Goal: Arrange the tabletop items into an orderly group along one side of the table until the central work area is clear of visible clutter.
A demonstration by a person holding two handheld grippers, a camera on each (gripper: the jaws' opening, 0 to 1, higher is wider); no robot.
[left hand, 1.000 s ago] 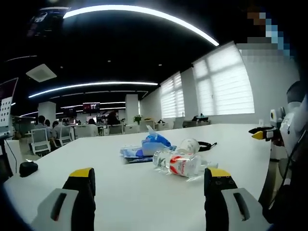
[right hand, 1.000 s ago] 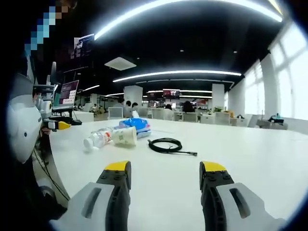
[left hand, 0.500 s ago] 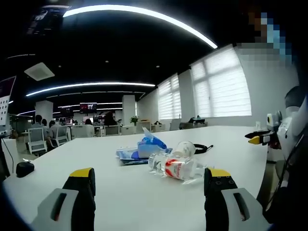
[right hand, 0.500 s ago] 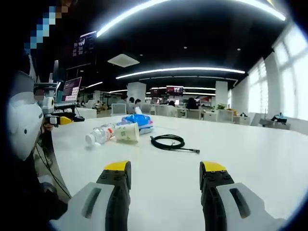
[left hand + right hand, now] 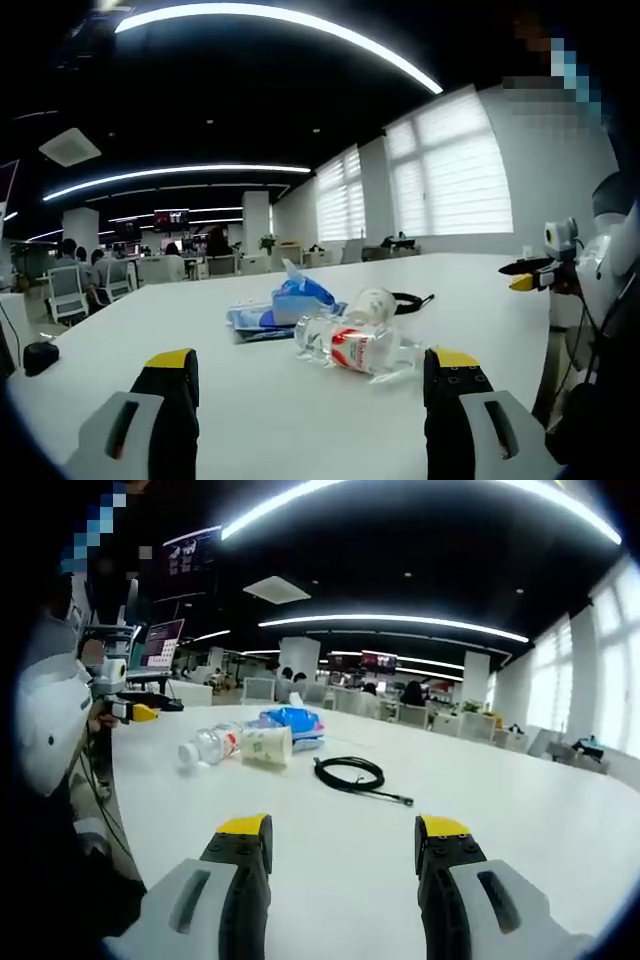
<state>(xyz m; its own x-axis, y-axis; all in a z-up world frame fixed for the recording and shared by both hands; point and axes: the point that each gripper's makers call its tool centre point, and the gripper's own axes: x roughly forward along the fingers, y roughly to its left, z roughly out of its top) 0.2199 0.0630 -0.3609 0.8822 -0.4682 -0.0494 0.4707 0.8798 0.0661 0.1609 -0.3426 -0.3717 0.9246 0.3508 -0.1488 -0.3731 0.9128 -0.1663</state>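
A clear plastic bottle [image 5: 350,346] with a red label lies on its side on the white table [image 5: 250,400]. Behind it sit a paper cup [image 5: 371,304] on its side, a blue tissue pack [image 5: 285,306] and a coiled black cable [image 5: 410,301]. My left gripper [image 5: 312,362] is open, low over the table, short of the bottle. In the right gripper view the bottle [image 5: 207,746], cup [image 5: 266,747], blue pack [image 5: 291,723] and cable [image 5: 352,775] lie ahead, left of centre. My right gripper [image 5: 342,830] is open and holds nothing. The other gripper [image 5: 135,711] shows at left.
A black computer mouse [image 5: 40,357] lies at the table's left edge. The right gripper [image 5: 530,278] and a white device [image 5: 610,250] show at the right edge of the left gripper view. Chairs, desks and seated people [image 5: 70,262] fill the office behind.
Both views have shifted slightly as the hands moved; the items sit a little lower and further left in the left gripper view. Nothing on the table moved, and both grippers stayed open.
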